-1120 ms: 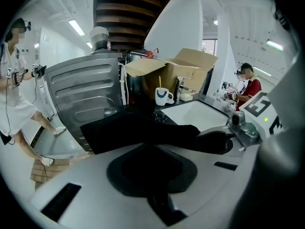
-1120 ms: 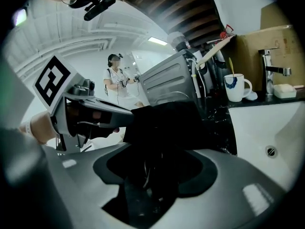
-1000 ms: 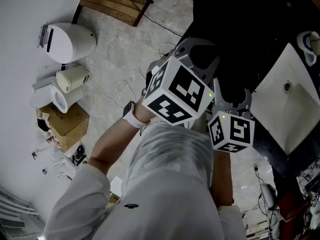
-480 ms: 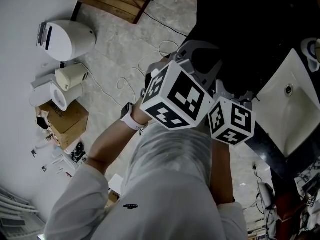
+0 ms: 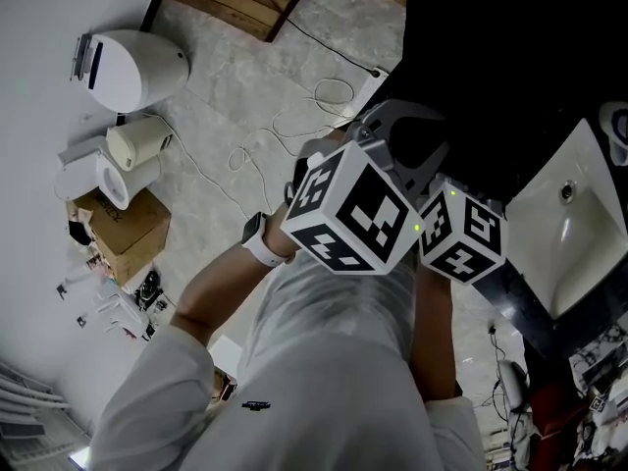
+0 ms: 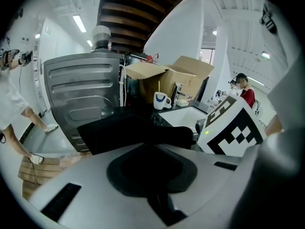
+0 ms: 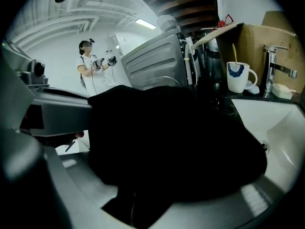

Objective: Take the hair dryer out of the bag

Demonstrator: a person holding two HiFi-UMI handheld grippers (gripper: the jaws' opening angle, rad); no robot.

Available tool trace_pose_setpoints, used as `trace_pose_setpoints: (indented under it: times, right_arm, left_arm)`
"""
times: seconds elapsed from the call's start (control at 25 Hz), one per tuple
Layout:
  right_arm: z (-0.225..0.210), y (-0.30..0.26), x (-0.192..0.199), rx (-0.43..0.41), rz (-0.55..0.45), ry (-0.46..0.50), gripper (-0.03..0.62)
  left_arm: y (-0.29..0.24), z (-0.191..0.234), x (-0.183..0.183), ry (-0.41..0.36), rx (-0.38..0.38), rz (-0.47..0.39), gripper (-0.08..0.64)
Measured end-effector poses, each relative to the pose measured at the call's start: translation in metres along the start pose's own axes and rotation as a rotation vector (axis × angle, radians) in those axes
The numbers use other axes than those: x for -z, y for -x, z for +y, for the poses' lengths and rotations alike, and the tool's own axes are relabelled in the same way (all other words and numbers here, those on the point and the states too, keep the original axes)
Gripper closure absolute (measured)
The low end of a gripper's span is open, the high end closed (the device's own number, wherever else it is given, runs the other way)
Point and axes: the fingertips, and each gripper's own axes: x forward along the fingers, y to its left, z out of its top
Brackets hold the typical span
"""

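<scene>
A black bag [image 5: 510, 77] lies on the dark counter beside the sink. The hair dryer shows in no view. My left gripper [image 5: 410, 135] reaches onto the near edge of the bag, and its jaws stand shut [image 6: 153, 147]. The bag's black fabric [image 6: 133, 130] lies right at their tips; whether it is pinched I cannot tell. My right gripper [image 5: 463, 226] sits close beside the left one, against the bag. In the right gripper view the black fabric [image 7: 176, 142] fills the middle and covers the jaw tips, which hides whether they are open or shut.
A white sink [image 5: 574, 224] lies right of the bag, with a white mug [image 7: 237, 76] and a tap behind it. An open cardboard box [image 6: 176, 78] and a grey metal appliance [image 6: 83, 94] stand behind. Cables [image 5: 294, 126] trail over the floor. A person [image 7: 93, 66] stands far off.
My right gripper has moved forward and down toward the bag, closing up beside the left gripper's cube. The left gripper has stayed at the bag's edge.
</scene>
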Motion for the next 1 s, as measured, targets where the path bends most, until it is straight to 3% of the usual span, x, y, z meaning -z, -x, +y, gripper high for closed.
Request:
trace_pose_setpoints:
  times: [0.28,0.64,1.0]
  right_arm:
    - [-0.005,-0.01,0.003,0.02,0.029,-0.03,0.348]
    - [-0.009,-0.006,0.001,-0.057,0.02,-0.12,0.383]
    - [-0.008,0.003,0.001,-0.114,0.01,-0.145,0.388]
  left_arm:
    - [0.002,0.006,0.0,0.026,0.005,-0.011,0.537]
    - [-0.006,0.003,0.003,0.027,-0.001,-0.004,0.537]
    - [-0.011,0.002,0.005,0.002,-0.042,0.008,0.536]
